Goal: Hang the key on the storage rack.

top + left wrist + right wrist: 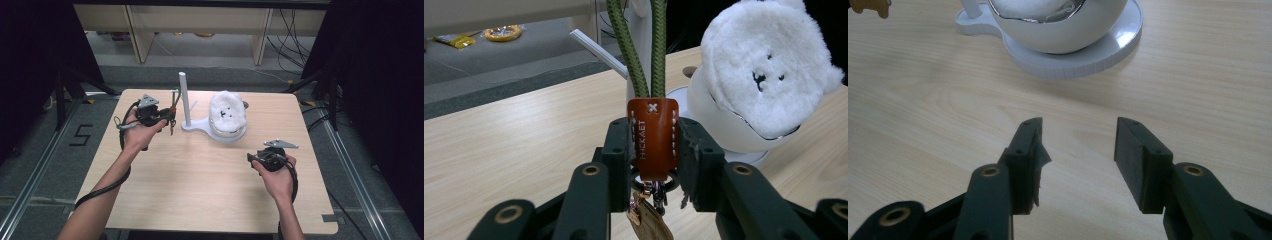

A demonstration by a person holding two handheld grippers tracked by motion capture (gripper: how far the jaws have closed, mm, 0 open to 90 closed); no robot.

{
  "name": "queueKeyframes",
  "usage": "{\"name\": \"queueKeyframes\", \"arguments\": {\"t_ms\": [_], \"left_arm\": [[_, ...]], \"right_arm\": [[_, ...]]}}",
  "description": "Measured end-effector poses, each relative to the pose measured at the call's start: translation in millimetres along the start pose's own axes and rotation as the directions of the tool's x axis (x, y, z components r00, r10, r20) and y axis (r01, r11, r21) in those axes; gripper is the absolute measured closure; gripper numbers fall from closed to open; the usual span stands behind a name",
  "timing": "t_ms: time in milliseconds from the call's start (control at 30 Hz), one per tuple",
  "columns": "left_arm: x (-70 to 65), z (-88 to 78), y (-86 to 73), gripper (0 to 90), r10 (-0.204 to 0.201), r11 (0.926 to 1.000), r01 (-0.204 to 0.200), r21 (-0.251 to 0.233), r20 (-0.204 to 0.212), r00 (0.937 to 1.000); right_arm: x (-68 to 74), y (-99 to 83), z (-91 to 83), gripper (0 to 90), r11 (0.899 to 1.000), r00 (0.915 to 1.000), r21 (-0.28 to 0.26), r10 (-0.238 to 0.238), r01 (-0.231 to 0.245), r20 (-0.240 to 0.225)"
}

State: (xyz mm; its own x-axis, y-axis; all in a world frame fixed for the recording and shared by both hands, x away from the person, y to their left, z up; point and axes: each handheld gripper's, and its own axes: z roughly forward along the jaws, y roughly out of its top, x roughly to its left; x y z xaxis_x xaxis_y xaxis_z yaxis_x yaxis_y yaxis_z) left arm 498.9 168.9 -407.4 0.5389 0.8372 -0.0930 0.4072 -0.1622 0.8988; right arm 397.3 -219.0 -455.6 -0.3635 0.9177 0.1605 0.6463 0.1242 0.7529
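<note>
My left gripper (653, 150) is shut on the brown leather tab (652, 137) of a keychain with a green cord loop (639, 55) rising from it and metal rings and a tag hanging below. In the high view the left gripper (169, 119) holds the keychain (174, 107) just left of the white stand's upright post (183, 97). A white fluffy bear-faced thing (227, 112) rests in the stand's round bowl (228, 135). My right gripper (1078, 150) is open over bare table, facing the bowl's base (1073, 55); the high view shows the right gripper (257, 159) right of centre.
The light wooden table (200, 190) has free room in front and to the left. A short white peg (596, 50) slants off the post. Beyond the table lie grey floor, cables (295, 35) and wooden furniture legs (135, 30).
</note>
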Motion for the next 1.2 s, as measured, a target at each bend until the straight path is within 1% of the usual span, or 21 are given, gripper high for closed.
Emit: {"name": "queueKeyframes", "arguments": {"t_ms": [100, 133, 200, 233, 267, 467, 500, 533, 567, 733, 767, 800, 867, 1067, 1200], "left_arm": [[-1.7, 3.4, 0.3, 67.6, 0.006, 1.0000, -0.006, 0.005, 0.001, 1.0000], [-2.3, 4.3, 0.5, 67.6, 0.004, 1.0000, -0.004, 0.005, -0.002, 1.0000], [-3.0, 6.5, 0.6, 67.5, 0.008, 0.9999, -0.007, 0.008, -0.006, 1.0000], [-3.2, 8.0, 0.4, 67.5, 0.007, 1.0000, -0.007, 0.007, -0.004, 1.0000], [-3.3, 8.6, 0.4, 67.5, 0.009, 0.9999, -0.008, 0.011, -0.007, 0.9999], [-3.4, 13.4, -0.9, 67.2, 0.005, 0.9999, -0.004, 0.015, -0.013, 0.9999], [-3.4, 14.3, -1.2, 67.2, 0.000, 0.9999, 0.000, 0.013, -0.013, 0.9999], [-3.4, 14.8, -1.4, 67.2, -0.001, 0.9999, 0.001, 0.013, -0.014, 0.9999], [-3.1, 15.5, -1.6, 67.1, 0.000, 0.9999, 0.000, 0.015, -0.015, 0.9999], [-2.7, 18.3, -2.6, 66.8, -0.001, 0.9998, 0.002, 0.019, -0.020, 0.9998], [-2.7, 18.8, -2.7, 66.8, 0.000, 0.9998, 0.000, 0.019, -0.020, 0.9998], [-2.5, 19.6, -3.0, 66.6, 0.003, 0.9999, -0.003, 0.015, -0.016, 0.9999], [-3.1, 19.9, -2.9, 66.4, 0.008, 0.9997, -0.008, 0.023, -0.028, 0.9996], [-4.9, 21.0, -3.4, 65.4, 0.018, 0.9994, -0.017, 0.029, -0.029, 0.9994], [-4.6, 19.3, -2.8, 64.3, 0.031, 0.9993, -0.030, 0.021, -0.038, 0.9988]], "right_arm": [[-0.4, -0.4, 1.3, 55.2, 1.000, 0.9999, -0.005, 0.001, -0.001, -0.015], [0.1, -0.2, 0.3, 55.2, 1.000, 1.0000, -0.001, -0.001, 0.001, -0.001], [-0.1, 0.0, -0.4, 55.1, 1.000, 1.0000, 0.000, -0.002, 0.002, 0.001], [-0.7, -0.2, 0.6, 55.2, 1.000, 0.9999, -0.008, -0.001, 0.001, -0.014], [-0.6, 0.0, -0.5, 55.2, 1.000, 1.0000, -0.001, -0.003, 0.003, -0.005], [-0.6, -0.2, -0.4, 55.2, 1.000, 1.0000, 0.000, -0.003, 0.003, -0.005], [-1.0, -0.5, 0.7, 55.2, 1.000, 0.9999, -0.010, -0.001, 0.001, -0.017], [-0.8, -0.5, 1.0, 55.2, 1.000, 0.9999, -0.011, 0.000, 0.000, -0.014], [-0.2, -0.2, -0.5, 55.2, 1.000, 1.0000, 0.000, -0.002, 0.002, -0.001], [-0.5, -0.4, -0.2, 55.1, 1.000, 1.0000, -0.001, -0.005, 0.005, 0.000], [-0.4, -0.2, -0.4, 55.1, 1.000, 1.0000, 0.001, -0.003, 0.003, -0.001], [-1.0, -0.6, 1.1, 55.1, 1.000, 0.9999, -0.010, 0.000, -0.001, -0.016], [-1.2, -0.6, 1.2, 55.1, 1.000, 0.9999, -0.010, 0.001, -0.001, -0.016], [-1.2, -0.6, 1.1, 55.1, 1.000, 0.9999, -0.006, 0.001, -0.001, -0.016], [-1.4, -0.6, 1.2, 55.1, 1.000, 0.9999, -0.009, 0.001, -0.001, -0.017]]}}
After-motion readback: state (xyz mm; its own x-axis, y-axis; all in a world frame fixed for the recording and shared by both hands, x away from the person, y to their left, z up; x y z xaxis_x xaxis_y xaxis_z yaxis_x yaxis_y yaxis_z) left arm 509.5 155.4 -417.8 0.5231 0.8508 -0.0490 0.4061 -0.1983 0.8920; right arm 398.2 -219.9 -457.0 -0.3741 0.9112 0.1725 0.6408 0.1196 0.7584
